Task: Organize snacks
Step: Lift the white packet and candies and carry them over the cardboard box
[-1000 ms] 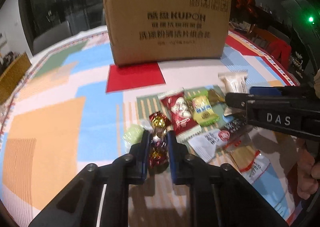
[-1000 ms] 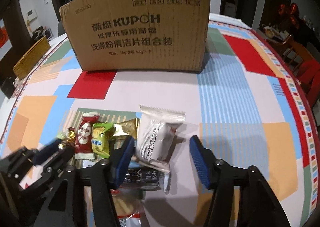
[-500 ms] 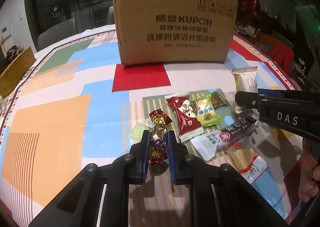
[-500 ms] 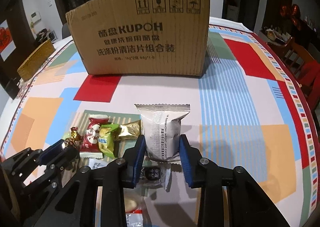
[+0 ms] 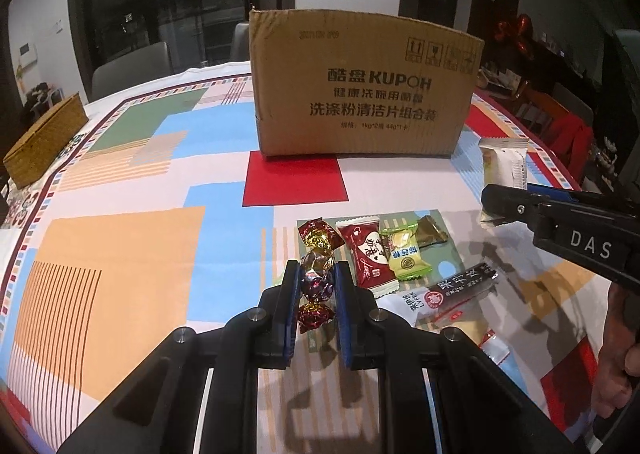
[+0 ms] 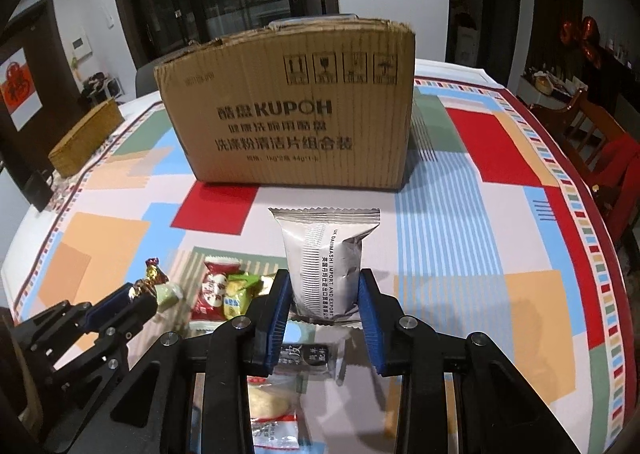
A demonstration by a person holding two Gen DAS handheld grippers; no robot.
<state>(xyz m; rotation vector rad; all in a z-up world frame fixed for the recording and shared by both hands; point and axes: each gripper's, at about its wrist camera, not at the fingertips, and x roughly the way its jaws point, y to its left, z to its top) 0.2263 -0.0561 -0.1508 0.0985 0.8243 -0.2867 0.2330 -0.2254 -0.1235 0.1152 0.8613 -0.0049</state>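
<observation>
gripping foil candy string (image 5: 316, 274), left gripper (image 5: 317, 286) clamped mid-length; light, floppy, crinkly. right gripper (image 6: 323, 292) clamped on silver packet (image 6: 325, 262), soft, crushable, held low. cardboard box (image 6: 296, 109) at 12 o'clock.

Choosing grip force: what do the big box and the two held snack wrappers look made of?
Big box: matte brown corrugated cardboard, ribbed face, frayed top edge. Silver packet in the right tool: likely glossy metallised plastic film, crimped ends. Candy string in the left tool: apparently crinkled, shiny foil-like twist wrap.
</observation>
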